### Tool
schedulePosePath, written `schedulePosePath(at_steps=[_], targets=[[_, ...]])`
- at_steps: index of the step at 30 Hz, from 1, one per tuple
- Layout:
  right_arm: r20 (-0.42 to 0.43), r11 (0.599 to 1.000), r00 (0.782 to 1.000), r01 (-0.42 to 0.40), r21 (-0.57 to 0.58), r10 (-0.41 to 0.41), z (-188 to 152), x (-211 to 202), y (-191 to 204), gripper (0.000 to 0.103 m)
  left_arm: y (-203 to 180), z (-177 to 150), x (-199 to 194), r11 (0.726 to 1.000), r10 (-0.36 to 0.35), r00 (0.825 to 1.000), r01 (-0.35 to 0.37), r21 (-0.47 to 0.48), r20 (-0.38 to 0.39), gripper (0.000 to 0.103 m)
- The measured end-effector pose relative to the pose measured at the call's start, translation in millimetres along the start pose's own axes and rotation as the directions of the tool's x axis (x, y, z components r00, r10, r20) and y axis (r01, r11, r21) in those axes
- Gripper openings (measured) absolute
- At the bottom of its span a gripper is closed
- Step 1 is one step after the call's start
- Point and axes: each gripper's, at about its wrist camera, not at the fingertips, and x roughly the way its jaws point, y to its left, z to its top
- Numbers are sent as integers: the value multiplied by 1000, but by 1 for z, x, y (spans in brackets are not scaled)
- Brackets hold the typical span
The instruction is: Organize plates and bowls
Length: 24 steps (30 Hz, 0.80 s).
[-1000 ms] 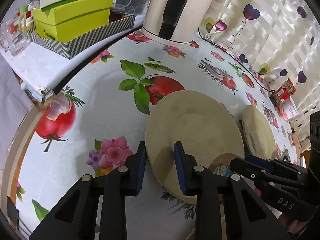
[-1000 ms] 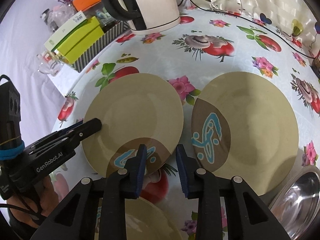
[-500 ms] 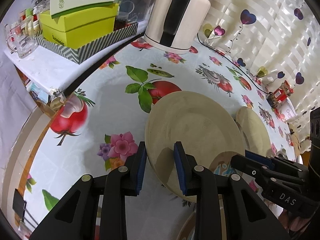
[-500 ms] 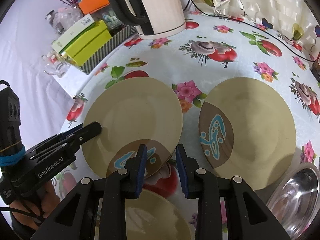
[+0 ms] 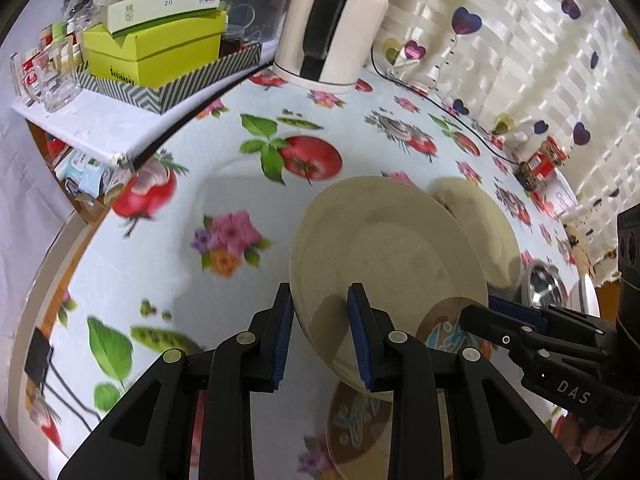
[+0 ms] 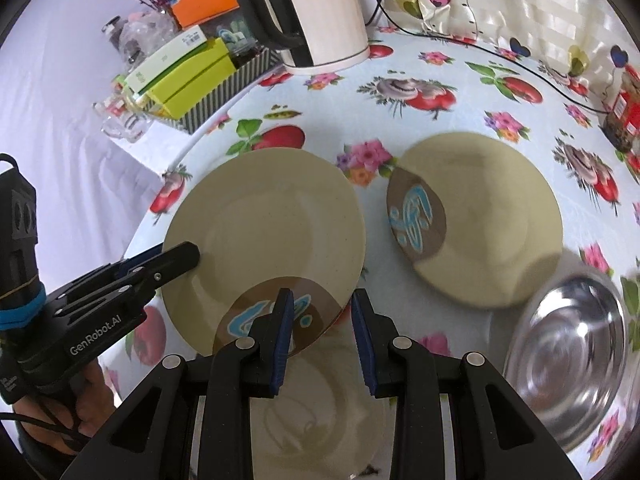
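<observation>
- Fingers of both the left gripper and right gripper pinch opposite rims of one beige plate.
- Plate hangs above the floral tablecloth, over another plate.

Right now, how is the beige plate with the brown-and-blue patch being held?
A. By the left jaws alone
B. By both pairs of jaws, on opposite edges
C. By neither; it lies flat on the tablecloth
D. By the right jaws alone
B: the left gripper clamps one edge of the held plate, while the right gripper pinches the patterned edge, with the plate raised over another plate below.
</observation>
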Motion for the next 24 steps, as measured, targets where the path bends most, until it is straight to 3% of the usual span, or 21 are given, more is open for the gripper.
schedulePosePath(at_steps=[14, 24], targets=[[-34, 999, 999, 26, 20, -25, -60, -14, -4, 29, -17, -49, -17, 999, -11, 999, 13, 40, -43, 29], [-47, 999, 998, 44, 7, -44, -76, -16, -3, 29, -16, -68, -18, 999, -14, 997, 16, 33, -72, 29]])
